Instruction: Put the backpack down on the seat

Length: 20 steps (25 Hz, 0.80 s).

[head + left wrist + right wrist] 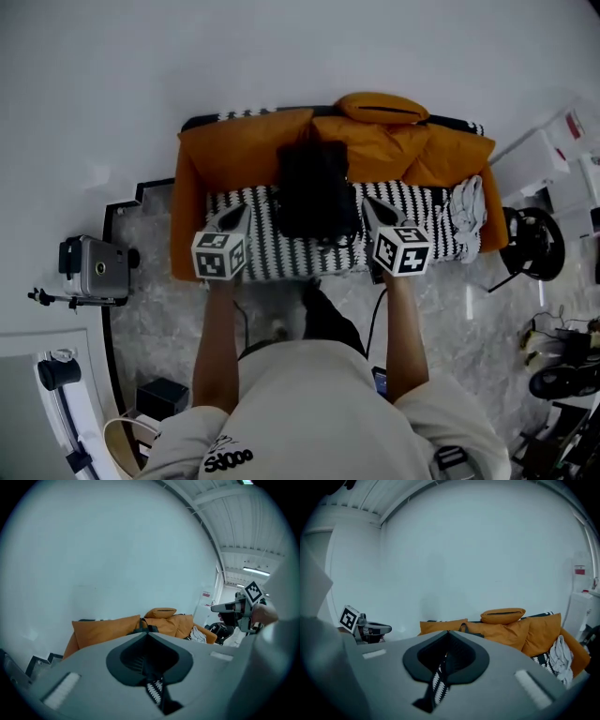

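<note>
The black backpack (314,187) rests on the black-and-white striped seat (272,255) of an orange sofa, leaning against the back cushions (239,150). My left gripper (242,210) hovers over the seat just left of the backpack, shut and empty. My right gripper (368,202) hovers just right of the backpack, also shut with nothing in it. In the left gripper view the jaws (146,633) meet in a closed point, and the right gripper (234,609) shows at the far right. The right gripper view has its jaws (448,633) closed too, with the sofa behind them.
A grey-white cloth (466,208) lies at the seat's right end. A camera on a stand (94,267) is left of the sofa. White boxes (544,155), a black wheeled object (534,242) and cables sit on the floor at right. A white wall runs behind the sofa.
</note>
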Available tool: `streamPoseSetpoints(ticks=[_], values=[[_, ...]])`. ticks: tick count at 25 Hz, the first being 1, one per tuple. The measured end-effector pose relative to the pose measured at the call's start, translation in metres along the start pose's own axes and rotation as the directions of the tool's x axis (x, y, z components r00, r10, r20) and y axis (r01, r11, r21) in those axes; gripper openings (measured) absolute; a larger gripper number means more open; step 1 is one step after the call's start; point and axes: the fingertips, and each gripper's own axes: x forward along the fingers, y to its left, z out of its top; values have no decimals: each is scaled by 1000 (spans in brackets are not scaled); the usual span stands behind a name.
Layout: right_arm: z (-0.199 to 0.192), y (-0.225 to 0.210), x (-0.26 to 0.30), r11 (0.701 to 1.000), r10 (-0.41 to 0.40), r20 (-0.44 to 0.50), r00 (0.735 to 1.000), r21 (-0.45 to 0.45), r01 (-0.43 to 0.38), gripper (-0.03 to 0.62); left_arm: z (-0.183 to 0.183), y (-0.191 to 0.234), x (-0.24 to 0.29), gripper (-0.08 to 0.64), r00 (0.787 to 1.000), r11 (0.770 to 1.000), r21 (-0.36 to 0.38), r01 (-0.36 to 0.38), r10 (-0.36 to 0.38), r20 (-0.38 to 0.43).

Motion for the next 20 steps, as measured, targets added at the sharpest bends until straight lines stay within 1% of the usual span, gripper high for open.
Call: streamPoseSetpoints(ticks=[6,9,14,18,20], values=[[22,25,-46,997,-14,84,996,-77,21,3,25,-19,-44,10,996,997,75,5,-11,87],[31,44,-67,994,-9,127,992,-110,23,3,36,-28,-68,11,991,996,93,15,-27,130],[42,69,-100,990,5,189,982,-141,22,3,53,-43,-103,11,983,989,146,16,-43,181],[46,92,-122,985,21,215,976,-173,17,3,65,-59,-130,11,970,987,154,47,-82,227],[48,103,-132,981,32,221,975,-195,12,3,70,-69,-143,11,965,983,174,53,-96,244]])
